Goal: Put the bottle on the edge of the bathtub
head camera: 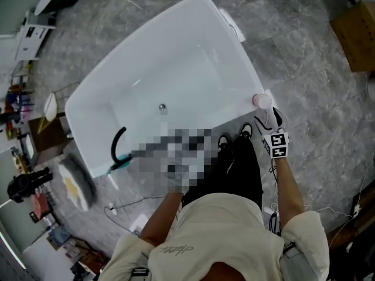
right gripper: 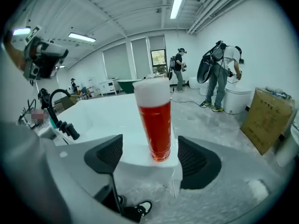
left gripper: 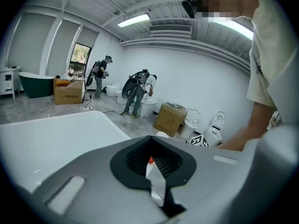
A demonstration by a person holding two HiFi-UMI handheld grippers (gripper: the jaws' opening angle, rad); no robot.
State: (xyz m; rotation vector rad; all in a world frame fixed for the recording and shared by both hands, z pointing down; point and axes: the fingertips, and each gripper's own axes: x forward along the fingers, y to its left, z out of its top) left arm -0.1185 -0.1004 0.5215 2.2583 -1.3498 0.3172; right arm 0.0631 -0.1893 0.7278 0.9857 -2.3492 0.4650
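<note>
Bright, even indoor light fills all three views. Ceiling strips (right gripper: 177,3) glow overhead in both gripper views, blown out to white, and a far window (left gripper: 80,59) adds daylight. In the head view the white tub (head camera: 193,34) is nearly overexposed, with a soft sheen and only faint shadows on the grey floor (head camera: 304,69). Both gripper views are fisheye, with black corners and lines bowed near the rim. The bottle (right gripper: 156,120) is sharp, its red liquid lit through.

The head view looks steeply down from high above the bathtub (head camera: 136,51). Both gripper views sit low, close beside its rim (right gripper: 133,158) (left gripper: 56,134), facing level across it. All three share that rim.
</note>
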